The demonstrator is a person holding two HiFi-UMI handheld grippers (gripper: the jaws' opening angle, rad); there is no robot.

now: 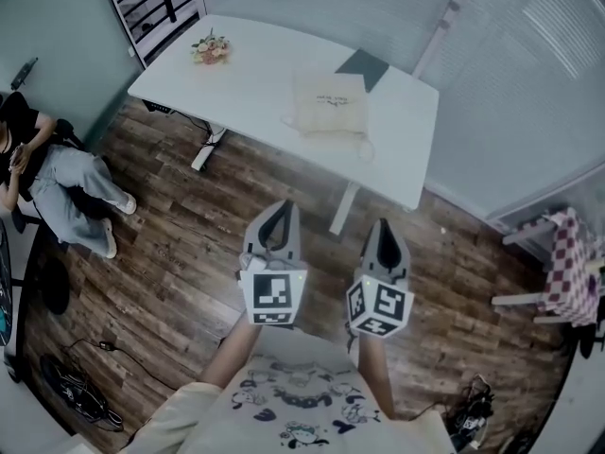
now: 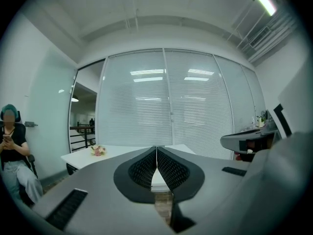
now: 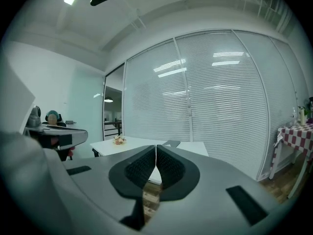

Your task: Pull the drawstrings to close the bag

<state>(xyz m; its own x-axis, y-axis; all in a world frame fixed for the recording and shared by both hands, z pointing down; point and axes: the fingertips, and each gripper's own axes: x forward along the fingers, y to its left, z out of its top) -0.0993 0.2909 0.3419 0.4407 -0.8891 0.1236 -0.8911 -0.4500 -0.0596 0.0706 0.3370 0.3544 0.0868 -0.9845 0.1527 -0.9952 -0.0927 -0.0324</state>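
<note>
A cream drawstring bag [image 1: 328,103] lies flat on the white table [image 1: 246,74] ahead, one cord trailing off its right corner toward the table edge. My left gripper [image 1: 281,206] and right gripper [image 1: 382,225] are held side by side over the wooden floor, well short of the table, both pointing toward it. Each is shut with nothing between its jaws. In the left gripper view the left gripper [image 2: 156,149] shows its tips meeting, with the table [image 2: 117,153] beyond. The right gripper [image 3: 156,147] looks the same in its own view, with the table [image 3: 190,148] behind it.
A small flower bunch [image 1: 210,48] sits at the table's far left and a dark square mat [image 1: 363,65] lies behind the bag. A seated person [image 1: 47,173] is at the left. A checked-cloth table [image 1: 570,263] stands at the right. Blinds cover the glass wall behind.
</note>
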